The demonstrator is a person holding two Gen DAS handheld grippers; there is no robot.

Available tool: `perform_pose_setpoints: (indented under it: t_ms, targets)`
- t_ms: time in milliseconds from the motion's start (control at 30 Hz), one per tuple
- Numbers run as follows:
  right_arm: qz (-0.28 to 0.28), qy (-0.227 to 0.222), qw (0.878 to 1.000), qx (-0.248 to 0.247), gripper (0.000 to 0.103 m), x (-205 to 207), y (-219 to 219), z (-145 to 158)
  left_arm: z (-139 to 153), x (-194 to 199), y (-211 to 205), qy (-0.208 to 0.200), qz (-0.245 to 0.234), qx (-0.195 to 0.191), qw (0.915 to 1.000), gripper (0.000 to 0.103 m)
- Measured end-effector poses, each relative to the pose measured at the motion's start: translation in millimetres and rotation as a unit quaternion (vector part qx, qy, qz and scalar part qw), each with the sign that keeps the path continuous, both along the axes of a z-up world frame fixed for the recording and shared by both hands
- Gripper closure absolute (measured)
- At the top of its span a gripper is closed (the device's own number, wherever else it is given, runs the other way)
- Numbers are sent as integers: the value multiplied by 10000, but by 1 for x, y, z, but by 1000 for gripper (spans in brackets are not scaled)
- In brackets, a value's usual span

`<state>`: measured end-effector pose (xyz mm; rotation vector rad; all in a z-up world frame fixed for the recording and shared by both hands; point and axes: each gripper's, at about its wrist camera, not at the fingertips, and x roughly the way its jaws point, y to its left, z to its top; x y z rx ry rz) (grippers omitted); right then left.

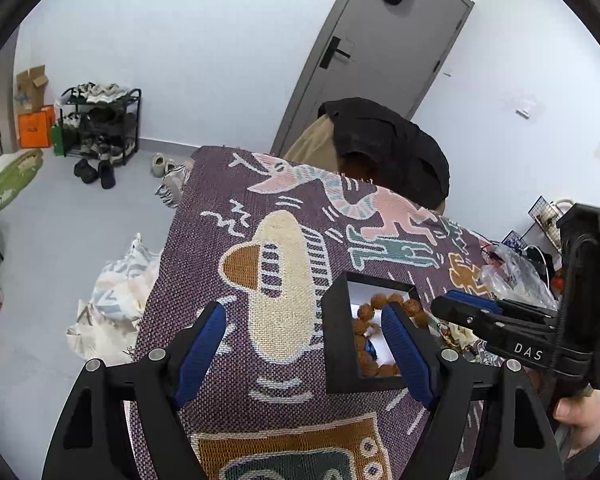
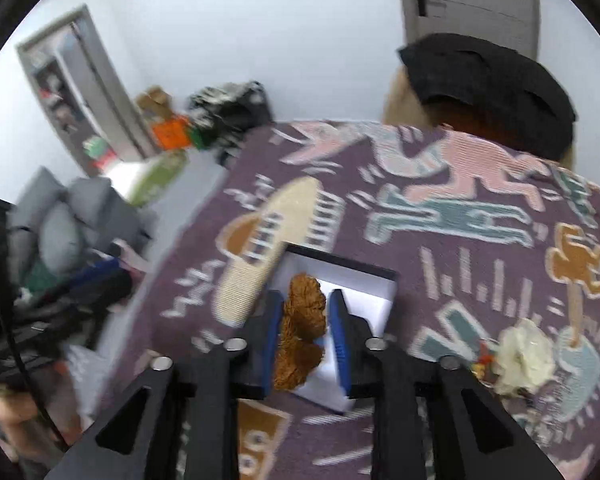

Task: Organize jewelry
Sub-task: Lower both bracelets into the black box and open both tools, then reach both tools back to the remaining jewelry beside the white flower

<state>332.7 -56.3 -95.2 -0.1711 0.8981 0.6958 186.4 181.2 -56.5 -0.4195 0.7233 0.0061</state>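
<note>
A brown bead bracelet (image 1: 370, 308) is sitting in a small black box (image 1: 338, 336) w/ a white lining, lower right of centre in the left wrist view. The beads are round, rough-textured, walnut-brown, strung in a loop; part of the loop is lying against the white floor of the box, part is hidden behind a blue pad. A small blue bit is showing among the beads at the box floor; can't tell what it is.

The box is resting on a purple woven cloth (image 1: 236, 184) w/ pink, teal, cream & orange cartoon figures, which is covering the surface.

The left gripper (image 1: 304, 320) is hovering low over the cloth, jaws spread wide, nothing between them; its right-hand blue pad is overlapping the box opening in the frame, the other pad is over bare cloth, bottom centre-left.

The right gripper (image 2: 305, 312) is sitting at bottom centre of its own view, which is motion-blurred. Its jaws are narrowed around the bracelet (image 2: 304, 320), blue pads on either side of the bunched brown beads, which are hanging in a clump over the box (image 2: 340, 270); small gaps are showing beside the clump, so whether the pads are actually pinching it I can't tell.

In the left wrist view the right gripper (image 1: 460, 302) is coming in from the right edge, marked "DAS".

A white flower-like ornament (image 2: 524, 354) is lying on the cloth (image 2: 480, 248) at lower right of the right wrist view, well apart from the box.
</note>
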Motion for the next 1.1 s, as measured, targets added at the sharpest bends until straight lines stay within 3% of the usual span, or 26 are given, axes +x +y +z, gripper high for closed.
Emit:
perform_pose_setpoints:
  t_ms: [100,333,533,600,1000,1100]
  targets:
    - [-167,-164,9997,78,36,-2,-23,7,1,1,-6,-8,-13,43,10000,22]
    - [-517,-472,9969,350,33,-17,-94,32,10,6,-35,-79,-220,87,9997,22]
    - [-888,-610,9924,587,20,-27,-149,40,20,8,-67,-176,-498,260,9983,14]
    - [-1024,-683,9901,670,12,-31,-167,40,22,7,-81,-213,-651,339,9971,10]
    - [-1649,-689,9791,973,9,-46,-239,22,27,5,-152,-386,-1340,468,9891,9]
    - [-1764,-635,9769,1030,9,-47,-252,13,25,4,-163,-387,-1395,506,9882,19]
